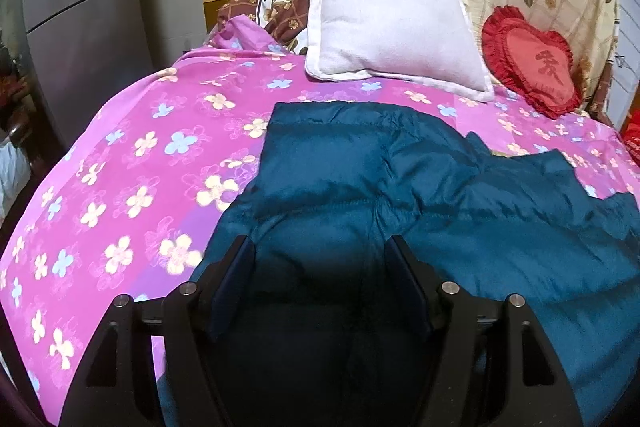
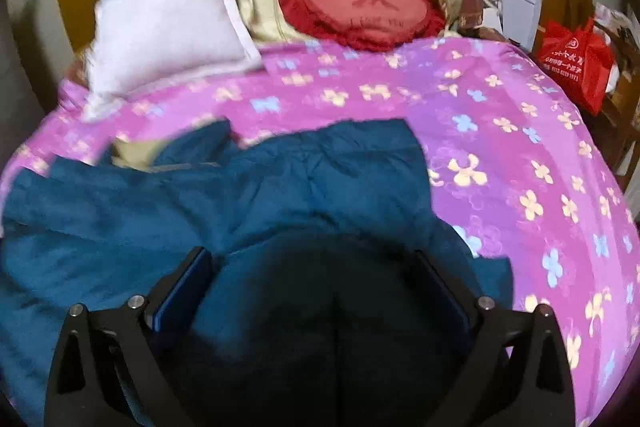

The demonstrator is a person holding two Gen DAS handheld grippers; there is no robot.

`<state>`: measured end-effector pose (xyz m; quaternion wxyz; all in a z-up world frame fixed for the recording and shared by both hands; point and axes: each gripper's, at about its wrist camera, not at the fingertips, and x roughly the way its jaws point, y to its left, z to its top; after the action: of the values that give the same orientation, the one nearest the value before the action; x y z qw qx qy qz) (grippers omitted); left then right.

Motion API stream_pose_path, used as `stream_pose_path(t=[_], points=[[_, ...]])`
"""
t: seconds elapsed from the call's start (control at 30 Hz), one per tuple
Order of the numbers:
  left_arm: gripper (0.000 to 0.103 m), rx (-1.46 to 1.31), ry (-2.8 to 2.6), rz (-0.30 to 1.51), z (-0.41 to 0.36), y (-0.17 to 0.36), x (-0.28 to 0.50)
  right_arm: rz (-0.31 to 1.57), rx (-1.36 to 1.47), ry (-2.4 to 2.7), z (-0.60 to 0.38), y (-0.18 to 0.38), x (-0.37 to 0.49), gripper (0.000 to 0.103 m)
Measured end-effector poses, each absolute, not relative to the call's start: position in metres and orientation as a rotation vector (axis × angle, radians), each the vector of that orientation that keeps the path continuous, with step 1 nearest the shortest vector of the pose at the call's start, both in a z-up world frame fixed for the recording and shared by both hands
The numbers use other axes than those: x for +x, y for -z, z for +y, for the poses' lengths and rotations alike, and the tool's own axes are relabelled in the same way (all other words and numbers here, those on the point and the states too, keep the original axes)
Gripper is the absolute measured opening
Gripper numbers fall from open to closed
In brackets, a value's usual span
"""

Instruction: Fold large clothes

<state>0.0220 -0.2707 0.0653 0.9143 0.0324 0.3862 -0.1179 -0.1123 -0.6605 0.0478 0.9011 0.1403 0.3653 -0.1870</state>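
A teal quilted puffer jacket [image 1: 400, 187] lies spread across the middle of the pink flowered bedspread [image 1: 120, 167], below the white pillow [image 1: 392, 23] and the red heart cushion [image 1: 532, 63], its padded panels rumpled and a strip of pale lining showing near its far edge. Both the left gripper [image 1: 320, 259] and the right gripper [image 2: 314, 275] hang over its near edge with jaws spread wide and released, pinching nothing. The slick, puffy fabric may slip or spring back if the 2 grippers bite too little of it, leaving a crooked fold.

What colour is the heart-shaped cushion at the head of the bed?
Red, with a darker red ruffled edge: the heart-shaped cushion shows best in the right wrist view.
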Motion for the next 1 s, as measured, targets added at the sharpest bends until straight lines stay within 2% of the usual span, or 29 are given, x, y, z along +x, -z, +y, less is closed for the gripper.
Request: stream_pose_path(t=[0.1, 0.2, 0.37, 0.53, 0.67, 1.0], points=[[0.05, 0.081, 0.253, 0.796, -0.261, -0.072, 0.007, 0.677, 0.369, 0.28, -0.654, -0.064, -0.151, 0.101], [0.05, 0.08, 0.26, 0.782, -0.248, -0.08, -0.013, 0.679, 0.369, 0.266, -0.648, -0.062, -0.182, 0.101], [0.05, 0.112, 0.259, 0.76, -0.23, -0.089, -0.053, 0.797, 0.262, 0.296, -0.636, -0.036, -0.19, 0.101], [0.05, 0.105, 0.275, 0.68, -0.21, -0.1, -0.099, 0.665, 0.288, 0.277, -0.611, -0.069, -0.226, 0.101], [0.05, 0.077, 0.285, 0.662, -0.198, -0.103, -0.127, 0.553, 0.197, 0.281, -0.579, -0.09, -0.263, 0.101], [0.05, 0.071, 0.296, 0.653, -0.197, -0.096, -0.152, 0.591, 0.253, 0.212, -0.544, -0.081, -0.291, 0.101]])
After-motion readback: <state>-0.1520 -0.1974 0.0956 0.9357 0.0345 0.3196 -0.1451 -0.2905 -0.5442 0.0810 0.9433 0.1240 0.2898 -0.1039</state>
